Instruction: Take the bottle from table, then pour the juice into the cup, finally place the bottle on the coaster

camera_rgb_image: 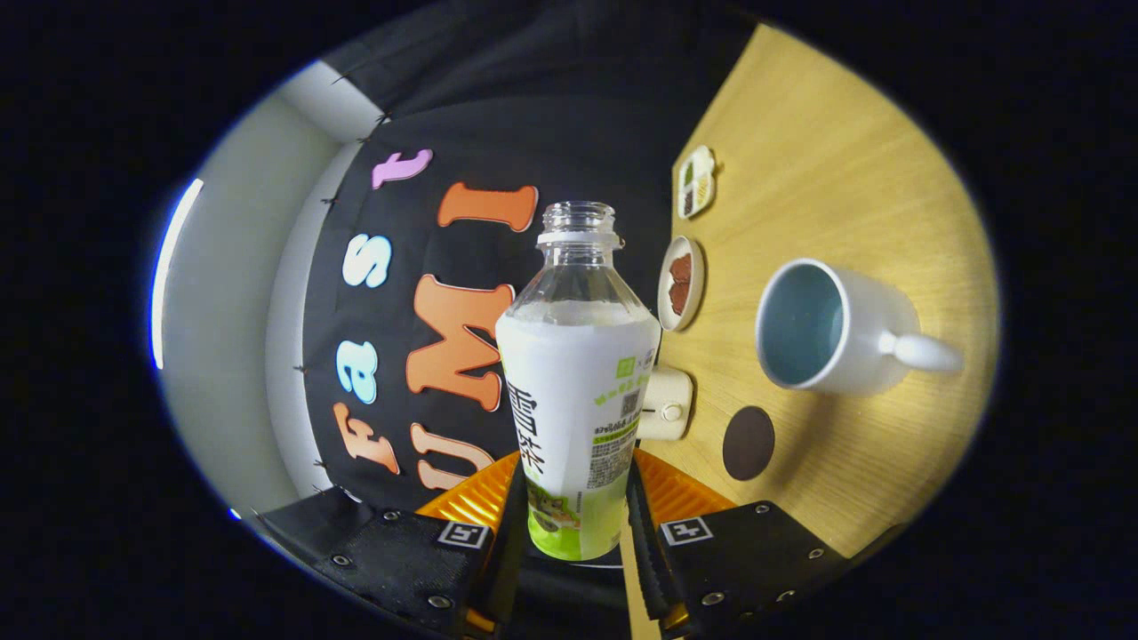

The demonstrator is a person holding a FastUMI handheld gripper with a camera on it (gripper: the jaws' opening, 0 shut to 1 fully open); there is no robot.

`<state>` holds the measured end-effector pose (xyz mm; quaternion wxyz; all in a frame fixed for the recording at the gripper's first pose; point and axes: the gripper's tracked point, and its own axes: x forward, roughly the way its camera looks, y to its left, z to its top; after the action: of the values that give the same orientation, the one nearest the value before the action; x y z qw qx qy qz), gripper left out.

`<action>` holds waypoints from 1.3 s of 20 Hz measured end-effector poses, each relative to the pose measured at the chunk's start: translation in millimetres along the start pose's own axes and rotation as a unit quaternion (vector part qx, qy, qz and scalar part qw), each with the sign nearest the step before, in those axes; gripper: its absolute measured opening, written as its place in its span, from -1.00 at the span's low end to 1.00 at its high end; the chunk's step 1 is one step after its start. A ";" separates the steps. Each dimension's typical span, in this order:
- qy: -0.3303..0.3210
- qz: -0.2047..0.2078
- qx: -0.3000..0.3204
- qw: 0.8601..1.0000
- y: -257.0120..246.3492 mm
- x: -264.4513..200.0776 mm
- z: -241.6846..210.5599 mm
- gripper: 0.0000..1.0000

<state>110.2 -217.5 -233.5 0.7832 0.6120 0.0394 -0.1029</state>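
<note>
Bench (845, 151) of pale wood meets the booth's black cloth wall, carrying a cup (822, 327), a dark round coaster (748, 443) beside it, and two small dishes (681, 283) along the wall edge. The gripper (573, 511) is clamped on the uncapped bottle (578, 373), lifted off the bench; the bottle's base is hidden between the fingers.

Clear capless plastic bottle with white-green label (578, 391): base hidden between fingers of gripper (576, 524); label print too small to read. Liquid level behind label cannot be told. Finger contact faces hidden behind bottle sides. Small cream box-like object (667, 404) at 3 o'clock of bottle, partly covered by it; kind unclear. Round dish with brown contents (681, 283) and compartment tray (696, 181) at 1 o'clock: contents too small to identify. White mug (836, 327): bottom of interior not visible.
</note>
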 end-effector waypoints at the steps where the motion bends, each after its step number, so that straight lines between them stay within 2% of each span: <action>1: -0.009 0.008 -0.034 0.999 7.2 -0.1 4.6 0.11; 3: -0.017 0.020 -0.106 0.994 23.7 3.8 6.4 0.11; 5: -0.029 0.024 -0.179 0.983 39.3 9.0 9.4 0.11; 8: -0.034 0.027 -0.289 0.956 52.7 16.7 5.7 0.11; 11: -0.046 0.006 -0.406 0.913 53.7 28.2 0.8 0.11; 15: -0.042 -0.017 -0.543 0.838 55.1 52.3 -14.7 0.11; 17: -0.038 -0.028 -0.600 0.799 46.1 56.4 -27.7 0.12; 21: -0.019 -0.061 -0.676 0.734 22.7 69.5 -43.3 0.12; 23: 0.003 -0.069 -0.689 0.721 5.4 81.1 -61.1 0.12; 26: 0.019 -0.078 -0.697 0.713 -15.1 89.8 -64.4 0.12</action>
<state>198.8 -168.8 -280.7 0.9758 -0.1106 0.1628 -0.0954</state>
